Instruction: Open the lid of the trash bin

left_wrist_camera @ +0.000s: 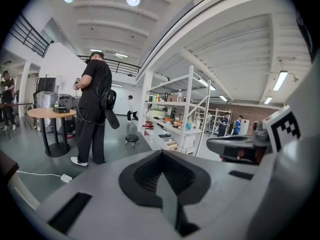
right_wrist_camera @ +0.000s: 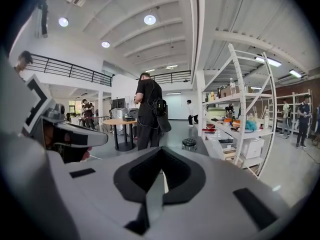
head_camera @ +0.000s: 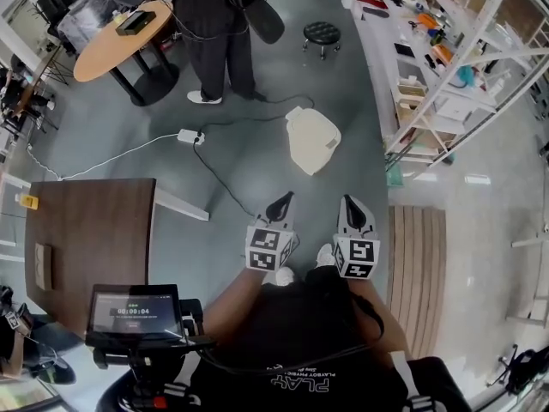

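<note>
The cream trash bin (head_camera: 311, 138) stands on the grey floor ahead of me, its lid down. My left gripper (head_camera: 280, 205) and right gripper (head_camera: 353, 214) are held side by side at waist height, short of the bin and apart from it. Both point forward with jaws together and nothing between them. The left gripper view looks level over its own shut jaws (left_wrist_camera: 161, 153) into the room, with the right gripper (left_wrist_camera: 235, 147) at its right. The right gripper view does the same over its shut jaws (right_wrist_camera: 161, 152), with the left gripper (right_wrist_camera: 70, 134) at its left. Neither gripper view shows the bin.
A person in black (head_camera: 219, 33) stands beyond the bin beside a round wooden table (head_camera: 120, 37). A black stool (head_camera: 322, 33) and white shelving (head_camera: 437, 58) are at the far right. A power adapter (head_camera: 190, 136) with cables lies left of the bin. A brown desk (head_camera: 90, 234) is at left, wooden slats (head_camera: 418, 264) at right.
</note>
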Motion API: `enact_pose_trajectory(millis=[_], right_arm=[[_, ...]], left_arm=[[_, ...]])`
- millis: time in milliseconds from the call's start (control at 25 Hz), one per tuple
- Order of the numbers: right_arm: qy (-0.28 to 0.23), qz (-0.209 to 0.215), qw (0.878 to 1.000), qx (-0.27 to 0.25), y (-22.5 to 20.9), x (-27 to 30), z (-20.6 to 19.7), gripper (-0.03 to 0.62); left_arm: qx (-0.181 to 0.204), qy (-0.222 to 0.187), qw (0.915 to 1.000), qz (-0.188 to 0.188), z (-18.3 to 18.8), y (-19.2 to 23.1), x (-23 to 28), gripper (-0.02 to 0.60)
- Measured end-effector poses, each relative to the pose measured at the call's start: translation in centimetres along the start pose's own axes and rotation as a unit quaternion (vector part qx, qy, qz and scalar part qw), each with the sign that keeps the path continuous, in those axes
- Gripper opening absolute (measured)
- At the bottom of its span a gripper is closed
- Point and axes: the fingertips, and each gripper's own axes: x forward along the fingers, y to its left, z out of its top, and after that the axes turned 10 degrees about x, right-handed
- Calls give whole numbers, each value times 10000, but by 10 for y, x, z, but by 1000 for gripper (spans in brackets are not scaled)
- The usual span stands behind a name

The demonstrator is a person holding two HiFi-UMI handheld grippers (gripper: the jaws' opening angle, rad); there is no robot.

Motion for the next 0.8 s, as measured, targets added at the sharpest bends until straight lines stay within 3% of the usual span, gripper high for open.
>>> enact_pose_trajectory(millis=[400, 600, 800], right_arm=[[38, 196, 9997, 105, -39, 33, 10, -3], [90, 429, 9990, 45, -67, 49, 20, -3], [147, 454, 9989, 19, -95, 70, 27, -3]], left_arm=[[-44, 173, 9998, 129, 10, -4, 53, -3], [164, 231, 9993, 242, 24, -18, 88, -3], [63, 194, 9991, 377, 45, -21, 117, -3]])
